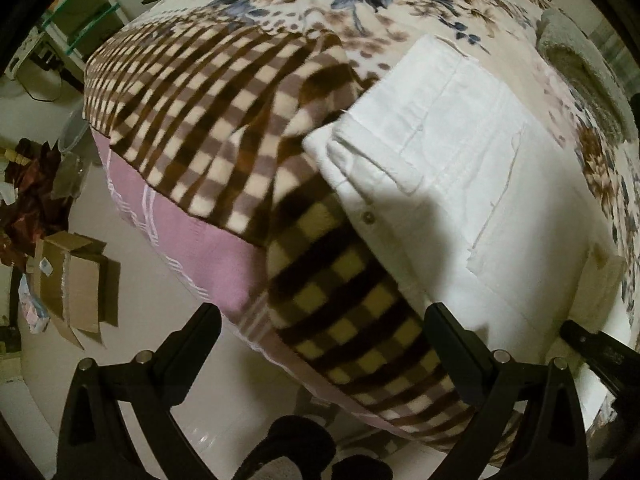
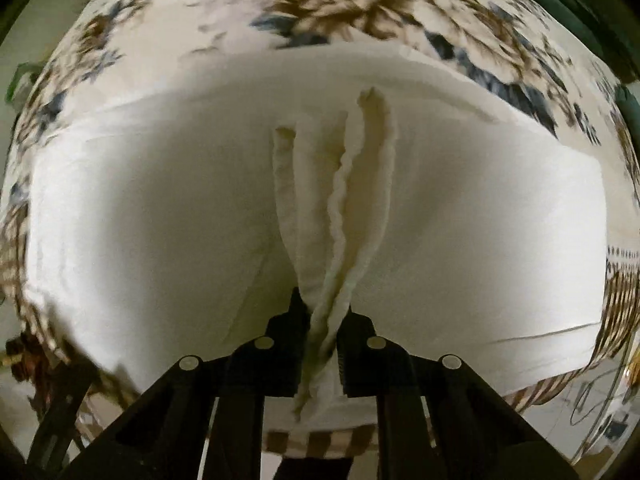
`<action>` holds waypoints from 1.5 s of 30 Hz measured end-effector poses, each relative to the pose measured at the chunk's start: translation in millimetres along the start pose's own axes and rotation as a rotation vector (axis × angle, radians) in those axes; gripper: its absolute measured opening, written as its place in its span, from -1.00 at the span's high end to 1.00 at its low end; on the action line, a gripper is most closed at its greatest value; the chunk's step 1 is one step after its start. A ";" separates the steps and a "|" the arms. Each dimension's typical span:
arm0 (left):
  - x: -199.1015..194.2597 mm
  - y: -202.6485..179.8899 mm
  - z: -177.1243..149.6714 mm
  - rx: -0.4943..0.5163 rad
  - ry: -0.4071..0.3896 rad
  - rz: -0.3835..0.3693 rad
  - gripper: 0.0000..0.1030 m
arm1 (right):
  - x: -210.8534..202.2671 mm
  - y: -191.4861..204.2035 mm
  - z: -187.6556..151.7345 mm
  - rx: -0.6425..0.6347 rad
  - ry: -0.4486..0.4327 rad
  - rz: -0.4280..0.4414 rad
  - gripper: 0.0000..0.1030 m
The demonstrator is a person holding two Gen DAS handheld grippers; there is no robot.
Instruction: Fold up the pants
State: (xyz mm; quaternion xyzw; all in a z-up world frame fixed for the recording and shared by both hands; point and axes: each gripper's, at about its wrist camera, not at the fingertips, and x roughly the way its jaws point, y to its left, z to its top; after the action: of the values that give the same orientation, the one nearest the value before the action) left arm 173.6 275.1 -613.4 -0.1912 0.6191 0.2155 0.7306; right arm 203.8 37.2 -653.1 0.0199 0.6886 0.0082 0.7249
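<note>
White pants [image 1: 460,184] lie flat on a flowered and checked blanket [image 1: 208,112] that covers the bed. Their waistband, with a small button [image 1: 368,216], points toward the bed's edge. My left gripper [image 1: 324,320] hangs open above the checked blanket at that edge, just beside the waistband, with nothing between its fingers. In the right wrist view my right gripper [image 2: 323,320] is shut on a bunched strip of the pants' fabric [image 2: 348,208], which rises in ridged folds from the spread cloth [image 2: 160,220] below. A black part, probably of the right gripper [image 1: 592,348], shows at the pants' near right.
The bed's side, with a pink sheet [image 1: 192,240], drops to a pale floor. Cardboard boxes [image 1: 76,276] and clutter lie on the floor at the left. Glass shelves [image 1: 80,12] stand at the far left. A grey cloth [image 1: 580,52] lies on the bed's far right.
</note>
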 end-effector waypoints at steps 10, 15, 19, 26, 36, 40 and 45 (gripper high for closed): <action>10.4 23.4 15.4 -0.135 0.018 -0.189 -1.00 | -10.6 -58.7 -1.4 0.123 0.039 0.202 0.03; 24.0 42.1 24.1 -0.315 -0.006 -0.363 -0.73 | -15.3 -109.9 -13.6 0.248 0.027 0.211 -0.06; 36.3 39.3 29.5 -0.375 0.018 -0.455 0.12 | -3.4 -130.3 -17.0 0.311 0.063 0.185 -0.06; 54.0 38.0 29.2 -0.429 0.015 -0.509 0.04 | 0.6 -148.6 -24.3 0.316 0.058 0.192 -0.06; -7.4 23.0 17.2 -0.336 -0.195 -0.498 0.57 | 5.3 -113.5 -16.6 0.262 0.067 0.174 -0.06; 11.4 19.9 34.0 -0.343 -0.154 -0.452 0.50 | 9.4 -104.0 -10.2 0.259 0.076 0.175 -0.06; 2.2 40.7 24.1 -0.409 -0.087 -0.509 0.46 | 14.0 -96.9 -2.8 0.256 0.090 0.178 -0.06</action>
State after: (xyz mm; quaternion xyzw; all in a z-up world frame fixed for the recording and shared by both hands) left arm 171.3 322.3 -612.2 -0.4729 0.4635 0.1539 0.7334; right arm 200.2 -58.9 -671.1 0.1728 0.7112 -0.0146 0.6813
